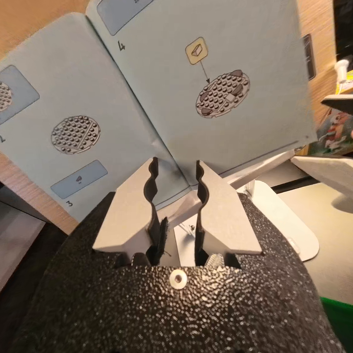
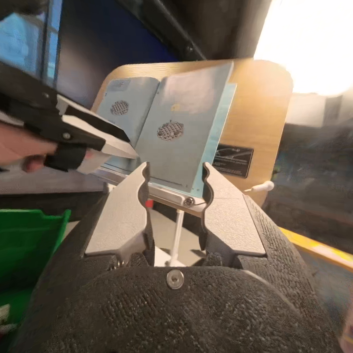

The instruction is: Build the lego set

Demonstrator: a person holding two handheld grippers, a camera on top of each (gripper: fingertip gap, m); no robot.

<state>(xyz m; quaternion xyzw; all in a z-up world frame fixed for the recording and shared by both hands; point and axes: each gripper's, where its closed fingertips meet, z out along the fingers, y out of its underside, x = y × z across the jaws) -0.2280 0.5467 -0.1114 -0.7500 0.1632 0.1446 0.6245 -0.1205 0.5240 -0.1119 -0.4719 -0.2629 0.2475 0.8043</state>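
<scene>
The instruction booklet (image 1: pixel 172 95) stands open on a wooden stand (image 2: pixel 254 122) at 12 o'clock from both claws, with no loose bricks in view. The left claw (image 1: pixel 177 168) hovers at the booklet's lower spine, jaws parted by a moderate gap and holding nothing. In my judgement a sideways nudge here could crease the fold or push the booklet off the stand's metal ledge (image 2: pixel 168 196). The right page is lifted and curling, so it could flop over and lose the place. The right claw (image 2: pixel 175 168) sits wide open and empty below that page's bottom edge; closing carelessly could pinch several sheets or catch the ledge instead of paper. Blur in the right view suggests quick motion, which raises that risk.

Counted: 1 booklet, 2 facing pages, 2 claws, 1 stand, 1 green bin (image 2: pixel 28 248) at 8 o'clock, 1 hand (image 2: pixel 21 149) at 9 o'clock, and 1 pale worktop (image 1: pixel 305 248).
</scene>
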